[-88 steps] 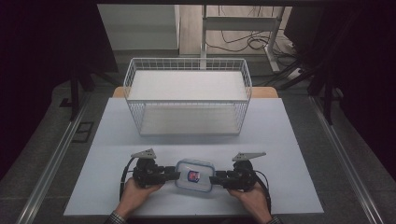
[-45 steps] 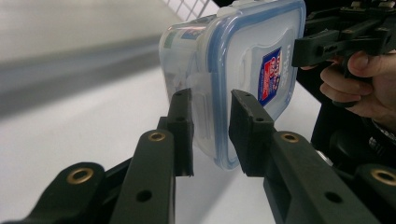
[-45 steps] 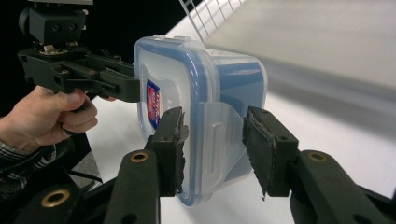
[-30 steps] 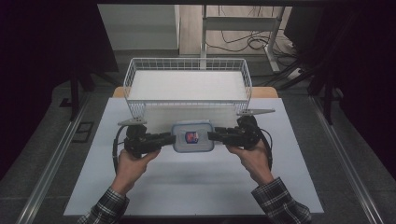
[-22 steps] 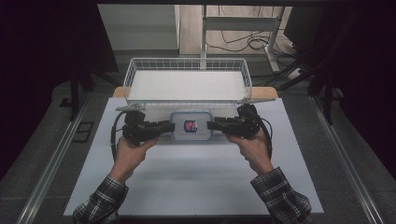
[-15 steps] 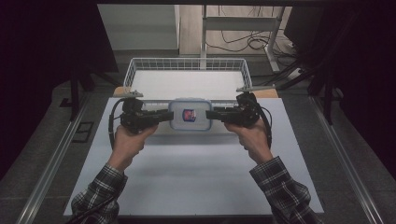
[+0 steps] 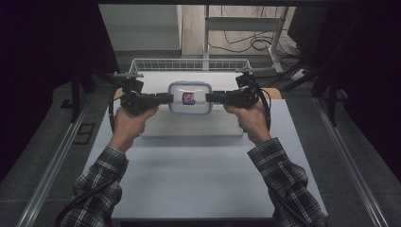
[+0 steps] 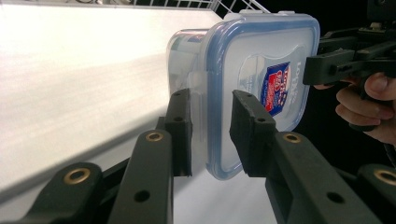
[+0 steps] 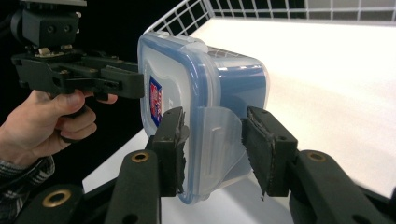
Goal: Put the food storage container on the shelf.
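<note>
A clear plastic food container (image 7: pixel 190 98) with a blue-sealed lid and a red and blue label hangs in the air over the white wire basket (image 7: pixel 189 62). My left gripper (image 7: pixel 168 98) is shut on its left edge and my right gripper (image 7: pixel 210 98) on its right edge. In the left gripper view the black jaws (image 8: pixel 210 135) clamp the lid rim and side latch of the container (image 8: pixel 261 46), with the other gripper (image 8: pixel 312 65) on the far side. In the right gripper view the jaws (image 9: pixel 212 144) pinch the container (image 9: pixel 233 79) across a latch flap that stands out.
The basket stands at the far end of a white table sheet (image 7: pixel 203 175) and has a plain white floor (image 9: pixel 336 74). Dark floor, metal rails and cables surround the table. Both plaid sleeves reach in from the bottom.
Both hands have lifted the container off the near part of the table and carried it forward and up, from in front of the basket to above it. The grips have not changed.
</note>
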The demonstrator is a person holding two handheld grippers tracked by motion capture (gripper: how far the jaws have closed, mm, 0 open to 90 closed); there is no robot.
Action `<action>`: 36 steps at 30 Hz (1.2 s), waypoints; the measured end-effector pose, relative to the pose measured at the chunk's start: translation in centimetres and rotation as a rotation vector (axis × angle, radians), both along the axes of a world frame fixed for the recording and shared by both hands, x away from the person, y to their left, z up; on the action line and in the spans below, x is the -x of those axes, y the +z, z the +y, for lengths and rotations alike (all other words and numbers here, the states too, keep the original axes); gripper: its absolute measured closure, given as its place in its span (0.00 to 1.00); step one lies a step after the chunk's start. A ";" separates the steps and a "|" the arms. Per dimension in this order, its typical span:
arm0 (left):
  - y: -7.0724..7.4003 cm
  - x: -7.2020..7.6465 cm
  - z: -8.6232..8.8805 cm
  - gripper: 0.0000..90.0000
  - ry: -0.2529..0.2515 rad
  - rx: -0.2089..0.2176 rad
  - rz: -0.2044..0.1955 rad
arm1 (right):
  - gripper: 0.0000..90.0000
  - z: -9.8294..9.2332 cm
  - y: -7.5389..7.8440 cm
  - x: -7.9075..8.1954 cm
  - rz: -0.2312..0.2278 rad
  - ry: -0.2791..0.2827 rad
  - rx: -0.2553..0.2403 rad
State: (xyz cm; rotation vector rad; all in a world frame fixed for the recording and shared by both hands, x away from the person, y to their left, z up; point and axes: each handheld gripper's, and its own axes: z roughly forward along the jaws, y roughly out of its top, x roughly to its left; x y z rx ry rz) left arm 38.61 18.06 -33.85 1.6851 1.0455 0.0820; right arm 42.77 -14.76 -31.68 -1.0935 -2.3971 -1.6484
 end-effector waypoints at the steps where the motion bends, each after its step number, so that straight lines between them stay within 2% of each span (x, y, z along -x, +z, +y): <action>1: 0.1 -0.3 0.0 0.77 0.001 -0.004 0.003 | 0.65 0.0 0.0 -0.3 0.001 -0.004 -0.004; 6: 0.7 -1.7 -0.1 0.77 0.018 -0.020 0.008 | 0.64 0.2 0.5 -1.7 0.001 -0.016 -0.003; 13: 0.8 -3.4 -0.1 0.77 0.041 0.005 0.020 | 0.64 0.3 0.5 -3.6 0.011 -0.026 -0.020; 20: 0.8 -4.0 -0.1 0.77 0.046 0.000 0.020 | 0.63 0.2 0.3 -4.8 0.029 -0.034 -0.047; 22: 0.7 -4.1 -0.2 0.75 0.042 -0.016 0.015 | 0.63 0.2 0.2 -5.1 0.047 -0.040 -0.057; 25: 0.2 -4.3 -0.4 0.68 0.050 0.004 0.009 | 0.63 0.4 -0.1 -5.4 0.055 -0.057 -0.068; 28: -0.2 -4.4 -0.3 0.69 0.046 0.014 0.011 | 0.63 0.3 -0.3 -5.7 0.065 -0.064 -0.078; 34: -0.3 -4.4 -0.4 0.70 0.052 0.006 0.011 | 0.62 0.4 -0.3 -5.9 0.054 -0.083 -0.062; 36: -0.4 -4.4 -0.6 0.70 0.041 0.001 0.009 | 0.64 0.5 0.0 -5.9 0.033 -0.104 -0.024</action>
